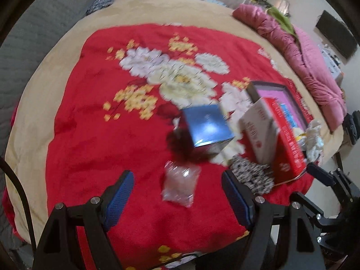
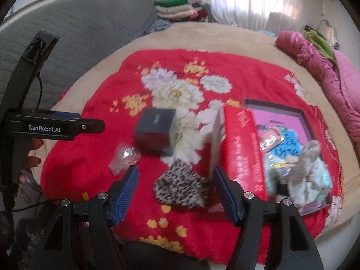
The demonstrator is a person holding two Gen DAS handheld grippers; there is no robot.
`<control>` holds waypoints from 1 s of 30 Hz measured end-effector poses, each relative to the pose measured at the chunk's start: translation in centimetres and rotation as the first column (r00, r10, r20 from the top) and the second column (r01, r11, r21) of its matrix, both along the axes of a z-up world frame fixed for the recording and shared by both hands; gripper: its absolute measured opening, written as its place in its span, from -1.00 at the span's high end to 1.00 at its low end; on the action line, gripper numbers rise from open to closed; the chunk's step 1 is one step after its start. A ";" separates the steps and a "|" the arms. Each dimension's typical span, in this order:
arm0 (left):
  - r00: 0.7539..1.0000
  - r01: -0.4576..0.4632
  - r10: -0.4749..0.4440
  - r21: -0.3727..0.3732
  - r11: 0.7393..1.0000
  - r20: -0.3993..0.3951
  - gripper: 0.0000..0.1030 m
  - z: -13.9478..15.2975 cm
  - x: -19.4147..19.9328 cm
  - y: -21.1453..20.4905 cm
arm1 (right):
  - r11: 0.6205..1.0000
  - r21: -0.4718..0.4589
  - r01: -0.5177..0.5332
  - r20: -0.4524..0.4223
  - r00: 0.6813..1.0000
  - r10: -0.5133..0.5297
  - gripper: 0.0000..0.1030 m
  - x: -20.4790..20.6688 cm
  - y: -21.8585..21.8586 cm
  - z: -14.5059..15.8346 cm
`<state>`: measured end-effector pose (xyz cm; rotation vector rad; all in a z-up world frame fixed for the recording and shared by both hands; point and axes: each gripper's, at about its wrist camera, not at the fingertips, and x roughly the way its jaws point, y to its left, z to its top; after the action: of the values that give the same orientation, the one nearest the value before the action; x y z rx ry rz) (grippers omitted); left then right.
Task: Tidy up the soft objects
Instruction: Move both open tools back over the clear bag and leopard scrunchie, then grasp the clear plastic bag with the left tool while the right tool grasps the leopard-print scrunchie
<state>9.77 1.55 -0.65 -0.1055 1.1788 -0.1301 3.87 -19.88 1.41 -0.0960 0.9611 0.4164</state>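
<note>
A clear plastic bag [image 1: 181, 185] lies on the red flowered blanket [image 1: 101, 123], between the fingers of my open left gripper [image 1: 177, 175]; it also shows in the right wrist view [image 2: 123, 160]. A black-and-white spotted soft item [image 2: 180, 185] lies between the fingers of my open right gripper [image 2: 175, 173] and shows in the left wrist view [image 1: 252, 175]. A dark blue box [image 1: 208, 127] stands behind them. A red and white box [image 2: 240, 148] stands beside a dark tray [image 2: 299, 112] holding soft toys [image 2: 308, 173] and packets.
A pink quilt [image 1: 303, 63] lies along the bed's right edge. Folded cloths [image 2: 175, 9] are stacked at the far end. A grey padded headboard [image 2: 78, 45] stands at the left. My left gripper's body [image 2: 54, 126] shows at the left of the right wrist view.
</note>
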 end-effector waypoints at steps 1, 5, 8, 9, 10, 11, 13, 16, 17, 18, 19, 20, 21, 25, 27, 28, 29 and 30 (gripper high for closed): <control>1.000 -0.005 0.005 0.000 1.000 -0.014 -0.54 -0.7 -0.1 0.3 | 1.000 -0.014 -0.009 -0.005 1.000 0.009 -0.35 -0.1 0.4 -0.5; 0.998 -0.019 0.018 -0.005 1.000 -0.063 -0.54 -3.5 -0.3 1.1 | 0.994 -0.091 -0.056 -0.050 0.997 0.051 -0.35 0.0 1.9 -3.0; 0.995 -0.014 0.013 -0.007 1.000 -0.101 -0.54 -5.6 -0.1 1.1 | 0.980 -0.165 -0.112 -0.064 0.993 0.103 -0.35 0.0 3.4 -4.8; 0.993 -0.014 0.012 -0.011 1.000 -0.114 -0.54 -6.2 0.1 1.0 | 0.975 -0.183 -0.122 -0.067 0.992 0.111 -0.35 -0.1 3.7 -5.2; 0.991 -0.016 0.014 -0.016 1.000 -0.131 -0.54 -6.9 0.2 0.9 | 0.969 -0.205 -0.137 -0.072 0.990 0.124 -0.35 0.0 4.0 -5.7; 0.990 -0.018 0.015 -0.024 1.000 -0.141 -0.54 -7.3 0.4 0.9 | 0.962 -0.227 -0.155 -0.074 0.987 0.141 -0.35 0.1 4.5 -6.3; 0.987 -0.021 0.015 -0.035 0.999 -0.163 -0.54 -8.4 0.9 0.6 | 0.947 -0.266 -0.180 -0.079 0.983 0.164 -0.35 0.3 5.1 -7.2; 0.983 -0.020 0.013 -0.036 0.999 -0.185 -0.54 -9.5 1.5 0.3 | 0.927 -0.318 -0.200 -0.096 0.979 0.179 -0.35 1.1 5.7 -8.9; 0.981 -0.020 0.011 -0.042 0.999 -0.193 -0.54 -9.7 1.7 0.2 | 0.918 -0.338 -0.205 -0.101 0.978 0.182 -0.35 1.3 5.8 -9.5; 0.980 -0.020 0.009 -0.056 0.998 -0.197 -0.54 -9.9 1.8 0.1 | 0.912 -0.356 -0.205 -0.097 0.978 0.182 -0.35 1.4 5.9 -9.9; 0.980 -0.023 0.009 -0.069 0.997 -0.198 -0.54 -10.1 2.1 0.1 | 0.901 -0.378 -0.214 -0.102 0.977 0.189 -0.34 1.7 6.1 -10.5; 0.980 -0.027 0.011 -0.077 0.997 -0.201 -0.54 -10.3 2.2 0.0 | 0.894 -0.391 -0.217 -0.105 0.976 0.191 -0.29 2.0 6.2 -11.0; 0.979 -0.028 0.010 -0.084 0.996 -0.203 -0.55 -10.4 2.4 -0.1 | 0.891 -0.398 -0.217 -0.106 0.976 0.190 -0.23 2.1 6.2 -11.2; 0.976 -0.020 0.000 -0.089 0.996 -0.218 -0.55 -11.0 2.9 -1.1 | 0.900 -0.392 -0.192 -0.119 0.980 0.157 0.40 3.4 5.8 -12.1; 0.975 -0.006 -0.013 -0.082 0.997 -0.223 -0.55 -11.5 3.3 -1.8 | 0.910 -0.383 -0.161 -0.120 0.985 0.124 0.66 4.2 5.3 -12.1; 0.975 0.001 -0.018 -0.075 0.997 -0.223 -0.55 -11.7 3.4 -2.1 | 0.920 -0.364 -0.146 -0.120 0.987 0.109 0.71 4.5 4.9 -12.0; 0.974 0.007 -0.023 -0.070 0.998 -0.223 -0.55 -11.8 3.5 -2.5 | 0.935 -0.330 -0.126 -0.113 0.989 0.094 0.77 4.8 4.3 -11.6; 0.975 0.010 -0.025 -0.067 0.998 -0.221 -0.55 -12.0 3.6 -2.8 | 0.943 -0.312 -0.118 -0.107 0.990 0.089 0.78 5.0 4.2 -11.2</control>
<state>13.39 -1.20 -12.64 -0.1706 1.3991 -0.1757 8.83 -15.72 -9.75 -0.4256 1.1116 0.3615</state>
